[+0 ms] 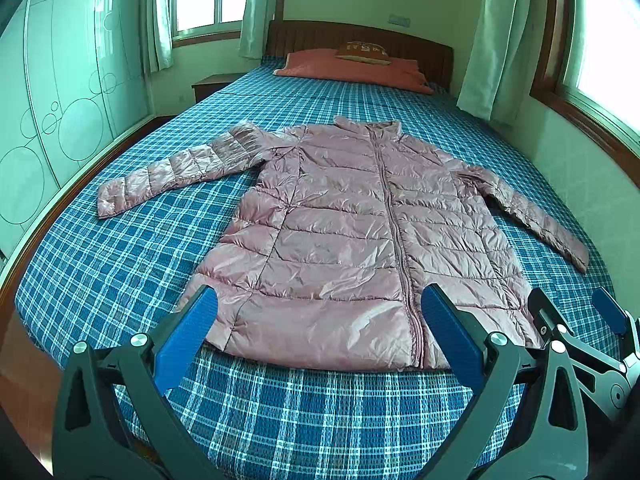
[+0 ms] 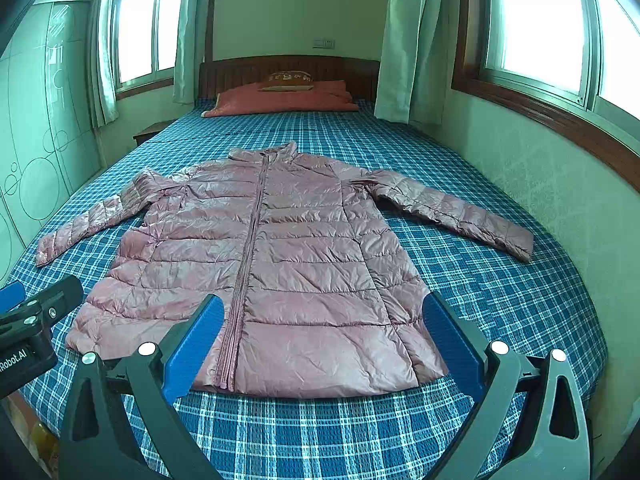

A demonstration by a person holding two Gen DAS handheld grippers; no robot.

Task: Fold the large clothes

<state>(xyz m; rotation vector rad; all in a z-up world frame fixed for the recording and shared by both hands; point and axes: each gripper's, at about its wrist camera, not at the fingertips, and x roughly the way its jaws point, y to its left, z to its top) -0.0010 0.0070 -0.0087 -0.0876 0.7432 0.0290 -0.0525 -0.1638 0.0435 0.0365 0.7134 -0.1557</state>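
A pink quilted puffer jacket [image 1: 344, 232] lies flat and zipped on the blue plaid bed [image 1: 304, 416], collar at the far end, both sleeves spread out to the sides. It also shows in the right wrist view [image 2: 280, 264]. My left gripper [image 1: 320, 320] is open and empty, held above the near hem on the left half. My right gripper [image 2: 324, 328] is open and empty above the hem on the right half. The right gripper also shows at the right edge of the left wrist view [image 1: 572, 312].
An orange pillow [image 1: 352, 68] with a small brown cushion [image 1: 364, 53] lies by the wooden headboard [image 1: 424, 52]. A wall [image 2: 540, 184] runs close along the bed's right side. A wardrobe [image 1: 60, 100] stands left. Curtained windows sit at the back and right.
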